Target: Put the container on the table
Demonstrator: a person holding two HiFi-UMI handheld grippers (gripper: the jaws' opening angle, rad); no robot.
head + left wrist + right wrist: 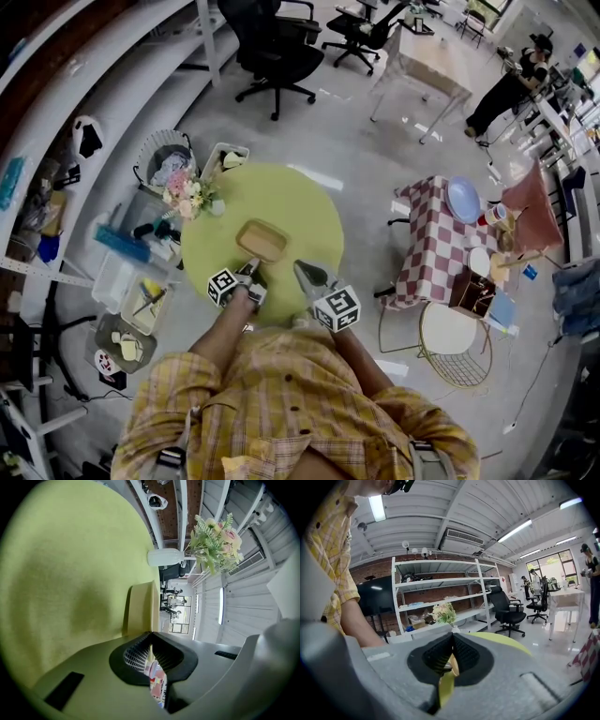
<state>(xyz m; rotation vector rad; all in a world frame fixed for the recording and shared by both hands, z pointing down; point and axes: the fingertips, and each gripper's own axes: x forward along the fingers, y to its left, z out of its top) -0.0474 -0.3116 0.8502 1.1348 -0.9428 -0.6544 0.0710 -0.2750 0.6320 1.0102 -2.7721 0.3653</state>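
Container (262, 240), a shallow tan tray, is already lying flat on the round green table (309, 206), a little nearer the person than the table's middle, with its long axis running roughly across the head view and dipping slightly to the right.

Left gripper (251, 274) is hovering just short of the tray's near edge and pointing at it. In its own view its jaws are closing on nothing, the tips meeting, with the tray's wall (140, 609) sitting straight ahead.

Right gripper (300, 269) is sitting just beside the tray's near right corner and angling towards it. Its jaws are likewise pressing together at the tips (452, 637). A tan and yellow sliver is showing through the slit below them, probably tray and tabletop behind, not something pinched. Neither claw is looking clearly nearer than the other.

Judging by this, the placing is looking done, and any coming move is most likely a withdrawal towards the person.

A vase of flowers (187, 195) is standing at the table's left edge. Office chairs (277, 47) and a checked cloth table (431, 244) are standing around on the grey floor.
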